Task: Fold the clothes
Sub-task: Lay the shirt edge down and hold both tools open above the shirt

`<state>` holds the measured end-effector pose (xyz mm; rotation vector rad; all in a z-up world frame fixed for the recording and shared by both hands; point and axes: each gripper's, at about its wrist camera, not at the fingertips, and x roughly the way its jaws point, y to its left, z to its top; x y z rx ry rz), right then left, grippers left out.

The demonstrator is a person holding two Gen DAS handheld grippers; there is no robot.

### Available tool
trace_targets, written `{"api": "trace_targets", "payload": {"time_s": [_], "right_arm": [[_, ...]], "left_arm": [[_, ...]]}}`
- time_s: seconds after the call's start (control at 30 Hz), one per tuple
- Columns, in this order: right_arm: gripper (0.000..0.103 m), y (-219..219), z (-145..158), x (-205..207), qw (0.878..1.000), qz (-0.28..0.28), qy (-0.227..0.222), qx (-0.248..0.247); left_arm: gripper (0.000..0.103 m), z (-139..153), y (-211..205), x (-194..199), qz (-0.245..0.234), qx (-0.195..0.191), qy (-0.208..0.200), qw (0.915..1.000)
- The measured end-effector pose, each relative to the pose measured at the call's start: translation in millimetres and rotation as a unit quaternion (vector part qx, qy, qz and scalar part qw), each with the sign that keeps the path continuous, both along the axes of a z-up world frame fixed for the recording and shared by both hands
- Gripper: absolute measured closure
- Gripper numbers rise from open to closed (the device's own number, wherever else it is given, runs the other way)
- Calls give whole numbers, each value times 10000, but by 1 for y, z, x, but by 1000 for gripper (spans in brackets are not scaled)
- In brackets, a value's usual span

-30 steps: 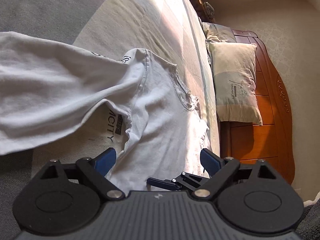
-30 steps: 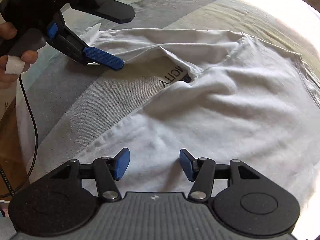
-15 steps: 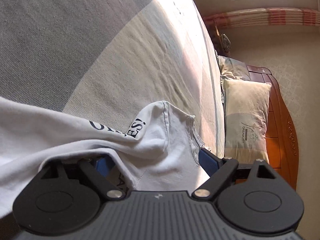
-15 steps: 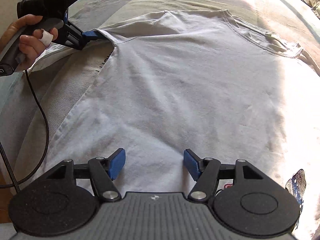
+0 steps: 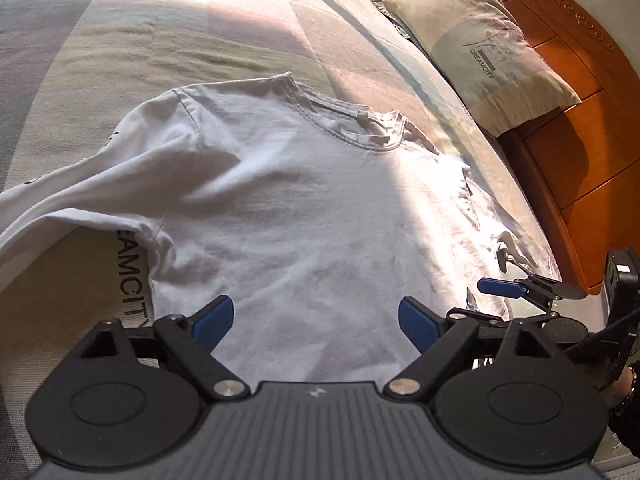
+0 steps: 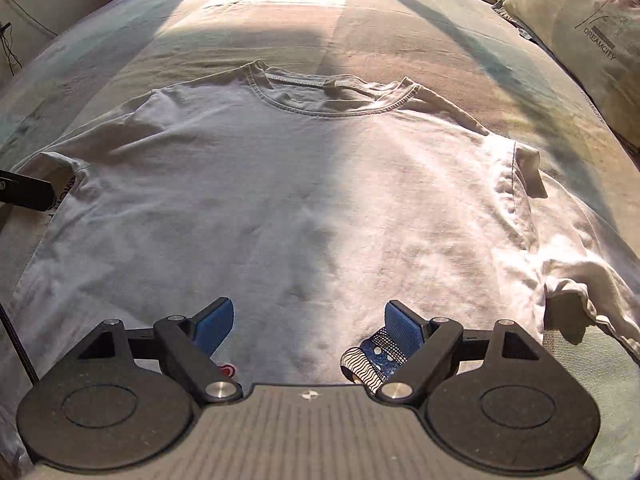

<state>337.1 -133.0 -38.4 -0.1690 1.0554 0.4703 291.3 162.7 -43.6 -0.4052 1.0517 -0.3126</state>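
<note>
1. I've got a white T-shirt [image 6: 304, 200] spread flat on the bed [image 6: 280, 32], front down or up I can't tell, collar [image 6: 336, 96] pointing away from me toward the far edge of the bed.
2. My left gripper [image 5: 316, 320] hangs over the shirt's lower part; its blue fingers [image 5: 212, 318] stand wide apart with nothing between them, only cloth below.
3. My right gripper [image 6: 308, 322] sits over the shirt's hem, near the middle; jaws spread wide here too, gripping nothing.
4. Just under the right gripper's fingers [image 6: 402, 324] I see a small blue-and-white patterned print [image 6: 372, 356] at the hem, and a bit of red print [image 6: 226, 370] on the other side.
5. The shirt's sleeve on the left gripper's side [image 5: 80, 192] lies stretched outward, with a fold along it; dark lettering shows at its edge.
6. Below that sleeve, beside the shirt's body, printed lettering [image 5: 130, 276] on the bed cover reads partly "EAMCITY".
7. The opposite sleeve [image 6: 528, 172] is crumpled, and the cloth near that side of the shirt bunches in wrinkles [image 6: 580, 268].
8. From the left wrist view, the right gripper [image 5: 520, 290] shows at that far side of the shirt, low by the hem.
9. A pillow [image 5: 480, 40] leans against the wooden headboard [image 5: 580, 120], well apart from the shirt, past its crumpled-sleeve side.
10. Sunlight falls across the shirt's right half; the other half is shaded.
</note>
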Motion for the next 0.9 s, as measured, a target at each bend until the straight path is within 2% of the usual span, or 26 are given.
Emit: {"api": "trace_targets", "payload": {"time_s": [0.07,0.13,0.23,0.3,0.37,0.4,0.43,0.47,0.57,0.6,0.63,0.7,0.73,0.77,0.83,0.9], "right_arm": [[15,-20,-1,5,9998,-161,30,134],[14,-41,-4,4,9984,-367,191,394],[12,-71,-15,15,9909,-883,369,943],[12,-88,-26,26,9834,-1164,476,1310],[14,-99,-34,33,9846,-1052,406,1336],[15,-103,-36,35,9875,-963,310,1206],[21,-106,-36,34,9928,-825,122,862],[22,-111,-35,34,9957,-698,-7,613],[22,-111,-30,27,9984,-314,-93,456],[22,-108,-28,24,9989,-181,-118,417],[21,-106,-26,21,9992,-49,-143,379],[19,-102,-21,15,9991,217,-193,301],[14,-100,-19,13,9988,350,-218,263],[10,-98,-16,10,9983,483,-243,224],[10,-91,-15,1,9963,784,-304,152],[10,-80,-28,-16,9935,1041,-450,28]], "left_arm": [[14,-2,-25,-5,-327,322,-75,9989],[14,-3,-47,-14,-700,790,-129,9943],[14,-6,-88,-32,-1539,1756,-345,9717],[14,-12,-97,-41,-1790,1987,-157,9634],[14,-18,-104,-50,-2005,2172,74,9553],[13,-19,-102,-56,-1953,2238,169,9547],[13,-20,-96,-63,-1848,2295,256,9553],[12,-20,-92,-69,-1763,2364,429,9546],[11,-18,-89,-81,-1649,2738,908,9432],[12,-16,-89,-81,-1580,2759,1019,9426],[13,-9,-91,-80,-1481,2725,928,9461],[12,7,-98,-77,-1314,2645,563,9537],[12,11,-104,-76,-1296,2622,354,9556],[12,8,-111,-74,-1300,2595,236,9567],[12,-1,-124,-71,-1318,2536,54,9583],[12,-11,-134,-71,-1372,2458,-67,9595]]}}
